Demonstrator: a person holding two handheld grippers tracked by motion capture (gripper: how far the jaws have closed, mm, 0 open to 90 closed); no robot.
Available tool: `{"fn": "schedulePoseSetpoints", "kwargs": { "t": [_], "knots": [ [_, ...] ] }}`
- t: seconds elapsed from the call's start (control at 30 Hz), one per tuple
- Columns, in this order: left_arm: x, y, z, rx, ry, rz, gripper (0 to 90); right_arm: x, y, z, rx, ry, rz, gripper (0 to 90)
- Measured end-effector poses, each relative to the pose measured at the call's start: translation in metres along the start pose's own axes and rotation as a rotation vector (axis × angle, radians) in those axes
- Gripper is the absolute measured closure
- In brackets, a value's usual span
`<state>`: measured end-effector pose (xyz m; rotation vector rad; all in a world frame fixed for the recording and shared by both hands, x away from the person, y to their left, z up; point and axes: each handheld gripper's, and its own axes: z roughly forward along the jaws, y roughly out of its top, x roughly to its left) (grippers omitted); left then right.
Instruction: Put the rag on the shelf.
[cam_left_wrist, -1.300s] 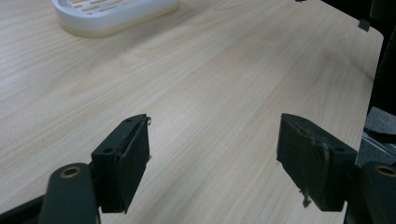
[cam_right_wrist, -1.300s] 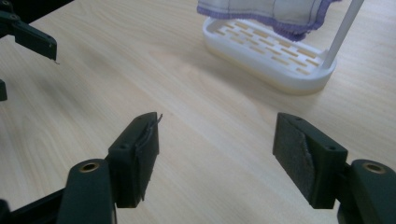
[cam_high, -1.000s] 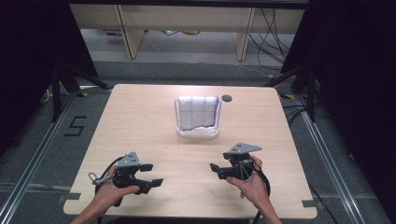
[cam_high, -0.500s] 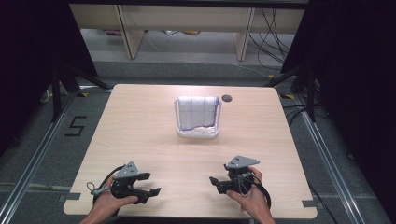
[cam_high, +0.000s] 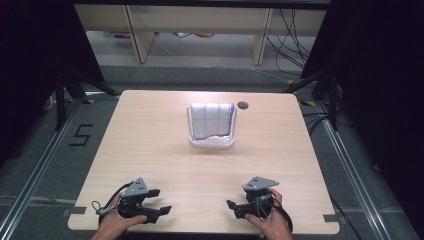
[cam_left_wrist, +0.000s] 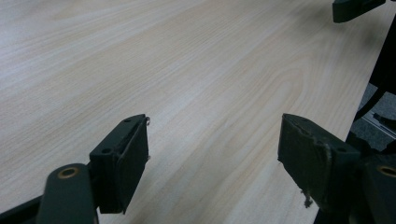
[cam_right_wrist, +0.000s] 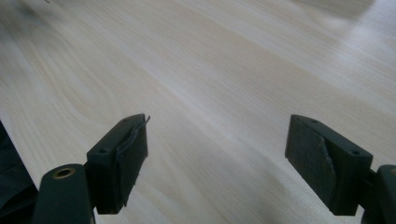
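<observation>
The white cloth (cam_high: 211, 121) with thin blue lines is being kept draped over a white rack (cam_high: 210, 142) at the far middle of the table (cam_high: 150, 135), well ahead of both sets of jaws. The left gripper (cam_high: 157, 201) is being held low near the table's near edge, jaws spread wide with bare wood between them. The right gripper (cam_high: 232, 209) is being held likewise, jaws wide apart, nothing being clamped, its tips being pointed toward the left one.
</observation>
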<state>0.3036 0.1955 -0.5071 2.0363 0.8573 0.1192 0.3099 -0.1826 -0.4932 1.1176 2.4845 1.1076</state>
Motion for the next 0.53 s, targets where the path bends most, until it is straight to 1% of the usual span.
{"fn": "schedulePoseSetpoints", "kwargs": {
  "t": [0.03, 0.1, 0.13, 0.17, 0.2, 0.3, 0.33, 0.4, 0.43, 0.47, 0.53],
  "knots": [
    [0.0001, -0.0002, 0.0002, -0.004, 0.001, -0.001, 24.0, 0.0010, -0.0003, -0.0008, 0.002, -0.011, 0.012, 22.1],
    [0.0004, -0.0001, 0.0002, -0.004, -0.002, 0.001, 24.0, 0.0000, -0.0009, 0.0003, -0.004, -0.011, -0.005, 22.0],
    [-0.0001, -0.0004, 0.0009, -0.010, 0.003, 0.000, 24.0, 0.0001, -0.0010, 0.0001, -0.001, -0.010, 0.000, 21.9],
    [-0.0001, -0.0006, 0.0010, -0.006, 0.005, -0.001, 23.9, 0.0013, -0.0011, -0.0009, 0.009, -0.016, 0.018, 21.9],
    [-0.0003, -0.0008, 0.0016, -0.010, 0.004, -0.004, 23.9, 0.0002, -0.0011, -0.0004, -0.001, -0.019, 0.001, 21.8],
    [-0.0001, -0.0008, 0.0016, -0.010, 0.008, -0.007, 23.9, 0.0003, -0.0011, -0.0003, -0.002, -0.018, 0.003, 21.6],
    [0.0002, -0.0011, 0.0016, -0.016, 0.009, -0.005, 23.9, 0.0012, -0.0012, -0.0006, 0.005, -0.019, 0.015, 21.6],
    [0.0007, -0.0010, 0.0012, -0.016, 0.009, -0.005, 23.9, 0.0012, -0.0012, -0.0004, 0.002, -0.020, 0.008, 21.3],
    [0.0015, -0.0009, 0.0007, -0.012, 0.012, 0.000, 23.9, 0.0010, -0.0013, 0.0008, -0.004, -0.010, 0.007, 21.3],
    [0.0017, -0.0006, 0.0004, -0.007, 0.012, 0.000, 23.9, 0.0024, -0.0009, -0.0005, 0.004, -0.019, 0.019, 21.3],
    [0.0025, -0.0008, 0.0003, -0.011, 0.012, 0.001, 23.9, 0.0025, -0.0008, -0.0003, 0.001, -0.019, 0.019, 21.3]
  ]
}}
